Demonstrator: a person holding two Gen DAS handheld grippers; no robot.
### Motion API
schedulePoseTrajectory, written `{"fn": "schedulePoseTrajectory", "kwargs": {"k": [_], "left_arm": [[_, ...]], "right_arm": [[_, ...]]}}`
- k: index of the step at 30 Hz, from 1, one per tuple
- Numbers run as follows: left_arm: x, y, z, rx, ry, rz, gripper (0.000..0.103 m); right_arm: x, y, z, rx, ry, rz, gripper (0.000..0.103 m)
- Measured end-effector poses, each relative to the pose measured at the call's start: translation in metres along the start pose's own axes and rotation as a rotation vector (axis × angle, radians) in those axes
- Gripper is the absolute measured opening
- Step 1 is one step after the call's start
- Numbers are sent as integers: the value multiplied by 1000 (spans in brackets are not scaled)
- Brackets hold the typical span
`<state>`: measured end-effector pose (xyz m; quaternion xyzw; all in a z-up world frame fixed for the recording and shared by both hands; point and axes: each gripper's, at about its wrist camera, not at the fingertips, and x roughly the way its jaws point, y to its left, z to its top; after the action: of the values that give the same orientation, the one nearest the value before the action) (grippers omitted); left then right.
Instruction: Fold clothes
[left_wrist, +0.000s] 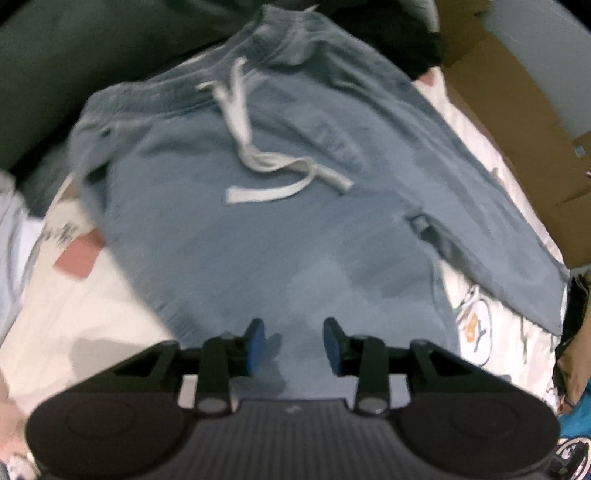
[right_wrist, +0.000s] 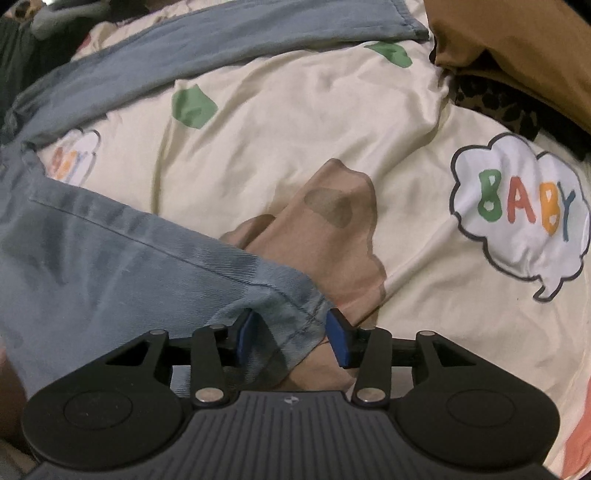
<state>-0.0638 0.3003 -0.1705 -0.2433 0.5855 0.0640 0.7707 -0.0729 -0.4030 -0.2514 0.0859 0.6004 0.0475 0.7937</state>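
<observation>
The word "BABY" (right_wrist: 524, 206) stands in green, red, orange and blue capitals inside a white, dark-outlined speech bubble (right_wrist: 517, 258) printed on the cream bedsheet (right_wrist: 295, 129), to the right of a brown patch in the print. A second such bubble (right_wrist: 75, 157), upper left of the first and just beside the blue trousers (right_wrist: 92, 258), carries the same lettering, blurred. In the left wrist view, only "BY" (left_wrist: 476, 328) reads on the sheet's bubble, right of the trousers.

We see the trousers (left_wrist: 258, 221) spread on the bedsheet (right_wrist: 295, 129), waistband toward its far edge, cardboard box (left_wrist: 517, 129) beyond its right edge.
</observation>
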Motion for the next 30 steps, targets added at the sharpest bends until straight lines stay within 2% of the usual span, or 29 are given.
{"fn": "schedulePoseTrajectory", "kwargs": {"k": [2,3,11,12,14,20,30], "left_arm": [[12,-11,9,12,2,-17,38],[19,-19,12,25,6,-27,38],[48,-73,28,131,20,-88,39],[52,-78,29,145,22,-94,39],[58,-90,32,174,25,-105,39],[77,-113,24,212,42,-120,39],[117,-152,6,351,85,-134,40]], "right_arm": [[-2,-1,0,21,1,39,34],[-1,-2,0,34,3,48,35],[11,-9,1,147,14,66,33],[10,-10,1,154,7,71,19],[9,-11,-2,159,-6,63,0],[-3,-18,-8,202,-33,28,0],[-30,-30,-16,222,-44,-3,0]]}}
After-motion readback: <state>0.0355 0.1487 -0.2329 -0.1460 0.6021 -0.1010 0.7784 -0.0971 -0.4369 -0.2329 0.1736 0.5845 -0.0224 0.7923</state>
